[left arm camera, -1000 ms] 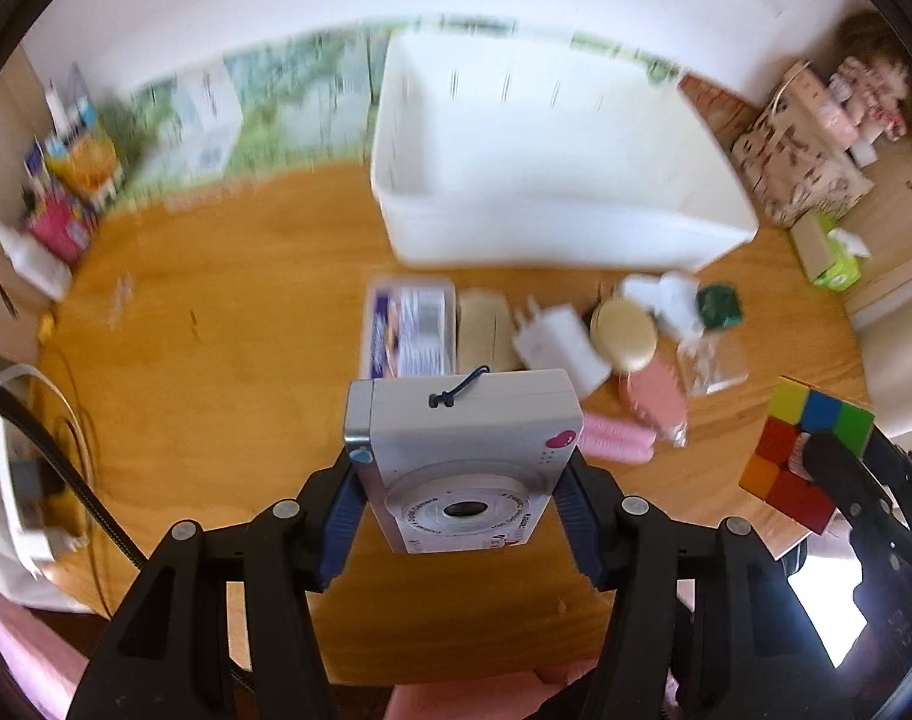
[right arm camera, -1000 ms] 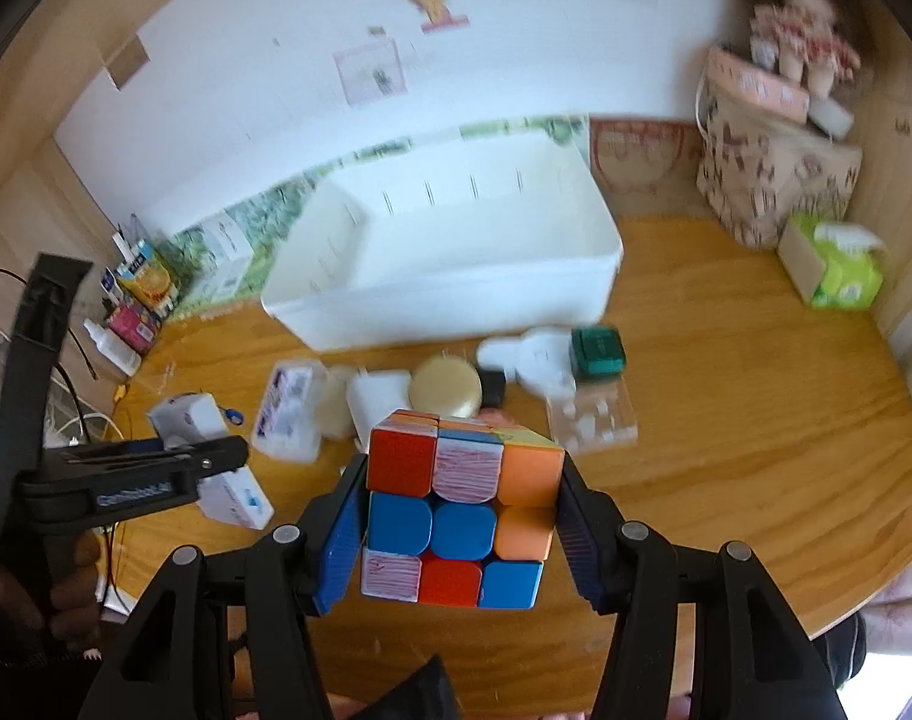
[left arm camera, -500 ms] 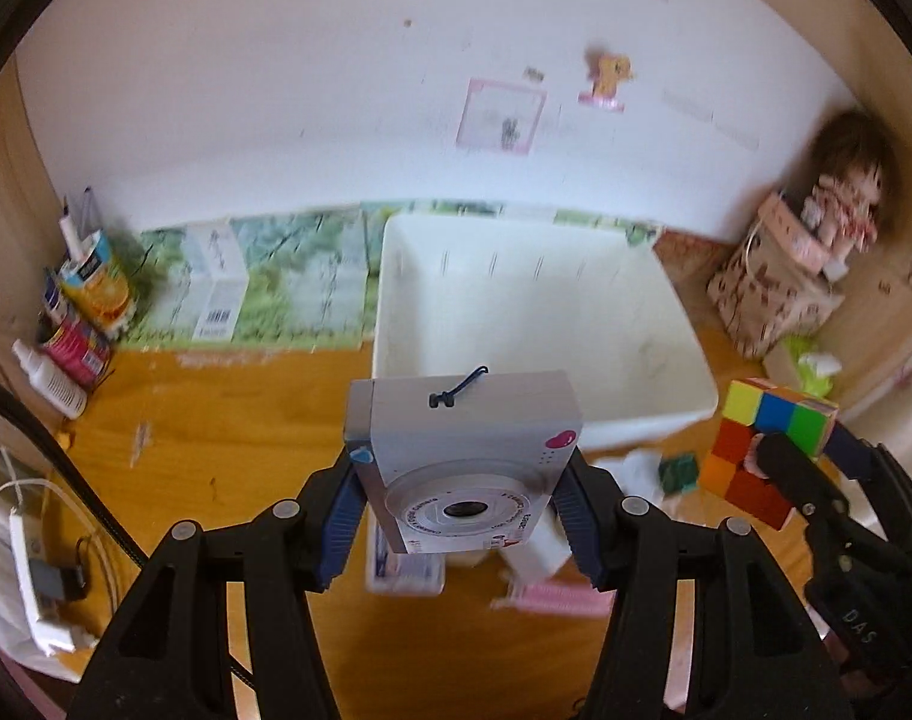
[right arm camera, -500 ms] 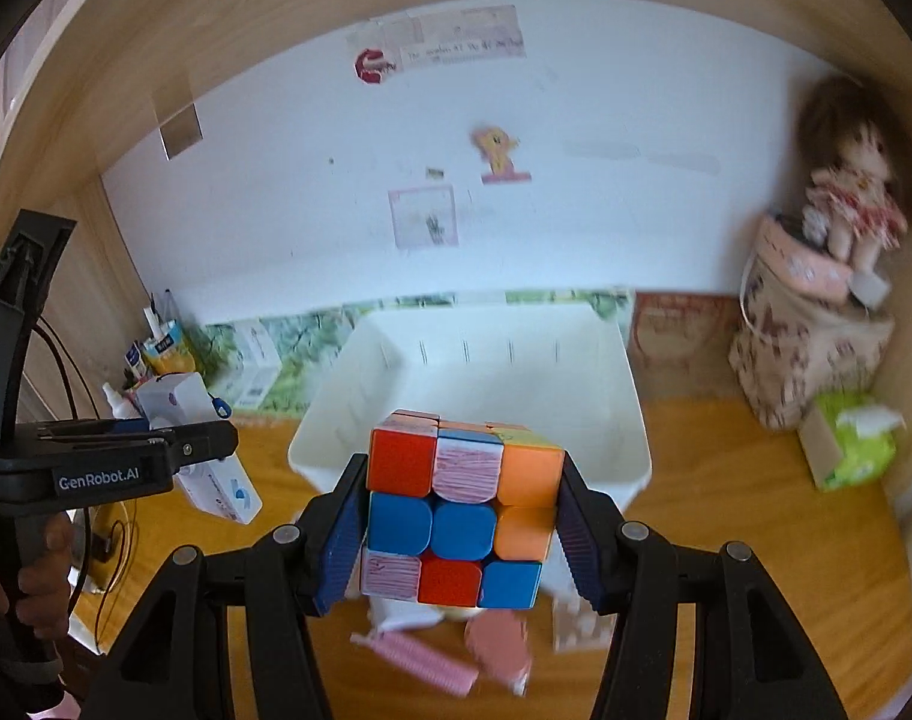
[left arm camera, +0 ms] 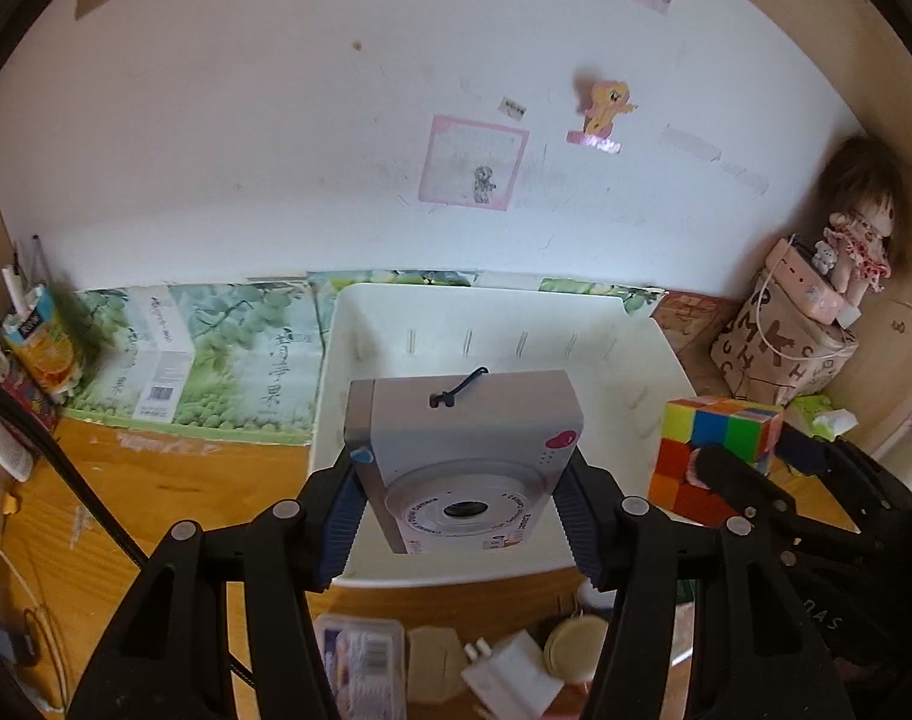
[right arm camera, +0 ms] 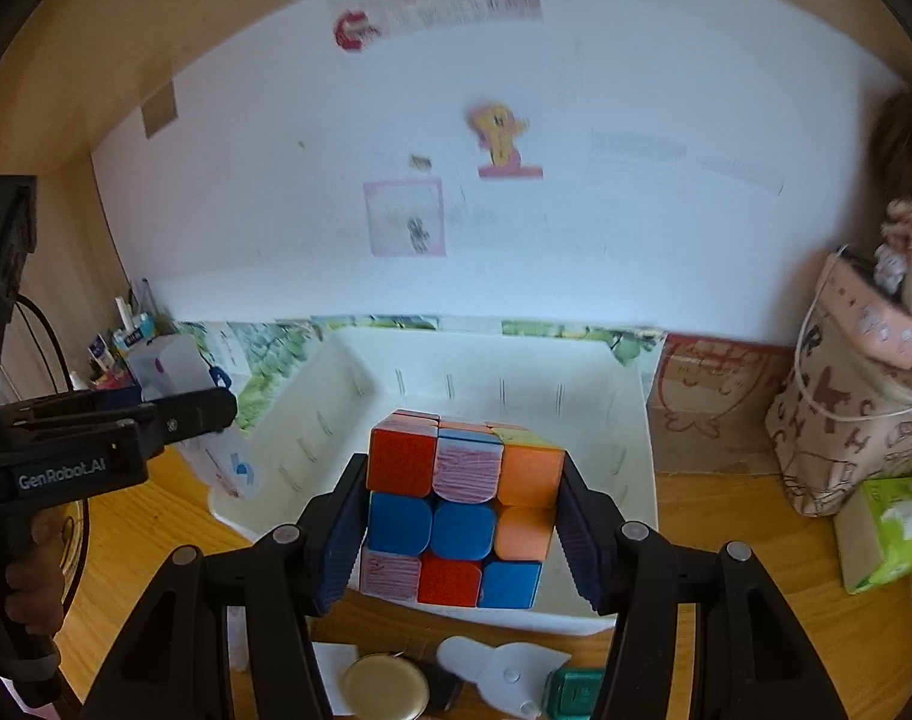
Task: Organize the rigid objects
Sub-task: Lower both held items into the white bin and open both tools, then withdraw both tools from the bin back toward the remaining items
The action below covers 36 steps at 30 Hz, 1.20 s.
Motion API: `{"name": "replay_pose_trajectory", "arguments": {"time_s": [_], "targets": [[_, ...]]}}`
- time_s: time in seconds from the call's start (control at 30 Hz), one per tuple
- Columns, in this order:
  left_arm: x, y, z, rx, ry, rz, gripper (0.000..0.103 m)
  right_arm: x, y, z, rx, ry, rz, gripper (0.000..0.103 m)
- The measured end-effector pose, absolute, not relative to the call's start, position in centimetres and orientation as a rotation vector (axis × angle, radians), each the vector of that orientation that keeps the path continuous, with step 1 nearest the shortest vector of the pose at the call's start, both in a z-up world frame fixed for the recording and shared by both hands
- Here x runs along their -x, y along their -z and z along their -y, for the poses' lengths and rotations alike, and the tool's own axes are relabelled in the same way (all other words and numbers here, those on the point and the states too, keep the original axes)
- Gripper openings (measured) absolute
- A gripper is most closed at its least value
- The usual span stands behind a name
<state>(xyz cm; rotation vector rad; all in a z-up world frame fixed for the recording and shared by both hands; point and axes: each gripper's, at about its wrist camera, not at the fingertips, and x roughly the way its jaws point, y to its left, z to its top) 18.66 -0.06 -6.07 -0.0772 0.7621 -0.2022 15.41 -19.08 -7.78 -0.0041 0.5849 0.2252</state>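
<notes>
Left gripper [left arm camera: 463, 501] clamps a camera [left arm camera: 462, 450], right gripper [right arm camera: 459, 516] a puzzle cube [right arm camera: 456, 510] — both raised over the white bin [left arm camera: 648, 330] for dropping in.

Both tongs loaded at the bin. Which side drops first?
Left, probably. The left tongs hold the camera in front of the bin's middle, while the right tongs hold the cube by its right wall. Close call.

Both wrist views look forward along own fingers, angled down, close above white bin [left arm camera: 648, 354] [right arm camera: 636, 396], facing wall; bin shared.
</notes>
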Motion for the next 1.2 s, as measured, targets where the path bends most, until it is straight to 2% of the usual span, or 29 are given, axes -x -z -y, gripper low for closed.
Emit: {"name": "replay_pose_trajectory", "arguments": {"time_s": [0.57,0.6,0.67,0.7,0.73,0.77,0.8,1.2], "targets": [[-24.0,11.9,2.1,0.103,0.204,-0.928,0.062,-21.4,13.6,19.5,-0.031,-0.253,-0.784,0.059],[-24.0,11.7,2.1,0.108,0.203,-0.919,0.063,-21.4,13.7,19.5,-0.038,-0.247,-0.789,0.059],[-23.8,11.3,1.9,0.118,0.206,-0.899,0.078,-21.4,13.7,19.8,-0.055,-0.241,-0.792,0.059],[-23.7,11.0,1.8,0.123,0.206,-0.887,0.079,-21.2,13.4,20.0,-0.067,-0.236,-0.775,0.062],[-23.5,10.5,1.6,0.128,0.205,-0.874,0.079,-21.1,13.1,20.0,-0.069,-0.231,-0.761,0.066],[-23.5,10.3,1.5,0.13,0.204,-0.869,0.079,-20.6,12.7,20.0,-0.064,-0.224,-0.74,0.074],[-23.3,9.9,1.3,0.133,0.206,-0.86,0.079,-20.5,12.4,20.1,-0.061,-0.222,-0.728,0.077],[-17.6,4.4,-1.0,0.152,0.194,-0.696,0.081,-14.6,6.6,19.5,-0.039,-0.186,-0.555,0.081]]}}
